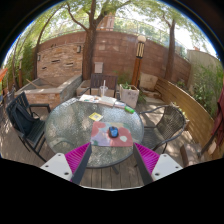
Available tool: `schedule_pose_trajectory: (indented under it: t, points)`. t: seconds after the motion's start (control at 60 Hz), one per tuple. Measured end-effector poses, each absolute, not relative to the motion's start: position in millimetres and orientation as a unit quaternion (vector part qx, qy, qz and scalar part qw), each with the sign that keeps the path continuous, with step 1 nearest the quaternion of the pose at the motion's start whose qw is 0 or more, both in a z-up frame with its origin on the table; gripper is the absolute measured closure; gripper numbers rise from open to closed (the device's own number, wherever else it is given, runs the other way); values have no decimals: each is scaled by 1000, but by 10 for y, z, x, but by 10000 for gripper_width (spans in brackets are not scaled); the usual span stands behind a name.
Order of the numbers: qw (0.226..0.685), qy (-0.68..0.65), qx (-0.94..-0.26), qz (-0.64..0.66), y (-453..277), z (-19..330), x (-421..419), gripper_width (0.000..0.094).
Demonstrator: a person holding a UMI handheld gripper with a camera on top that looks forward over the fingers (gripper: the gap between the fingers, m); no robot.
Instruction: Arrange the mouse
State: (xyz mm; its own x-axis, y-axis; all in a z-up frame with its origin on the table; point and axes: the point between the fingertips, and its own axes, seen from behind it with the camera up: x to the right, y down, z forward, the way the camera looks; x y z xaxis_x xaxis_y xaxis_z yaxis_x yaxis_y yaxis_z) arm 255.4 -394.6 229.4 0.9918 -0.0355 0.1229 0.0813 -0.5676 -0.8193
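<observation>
Gripper view, outdoor patio: the hand-held gripper (112, 160) is spread wide and holds nothing, its pink pads (77, 156) set apart low over the near rim of a round glass table (62, 125). Just beyond the fingers, the dark mouse (114, 132) rests on a reddish mat (108, 137) near the table's centre. Such a wide spread probably readies an approach. A white box (129, 96) sits at the far edge; chairs (28, 118) ring the table.

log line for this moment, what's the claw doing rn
stage: approach | claw: open, empty, held above the deck | mouse: on mouse pad, round glass table, beyond the fingers | contact: none
</observation>
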Motion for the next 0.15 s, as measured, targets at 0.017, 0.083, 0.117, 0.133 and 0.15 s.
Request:
schedule_pose_trajectory:
  t: [0.017,0.083,0.117,0.133,0.15]
  points:
    - [463,-15,-884,-63,-3964,2297,2544,86]
    - [465,-21,-883,-66,-4012,2310,2528,86]
    - [465,-23,-883,-66,-4041,2312,2519,87]
    - [464,-23,-883,-66,-4028,2299,2506,87]
    - [464,-21,-883,-64,-4033,2304,2493,88]
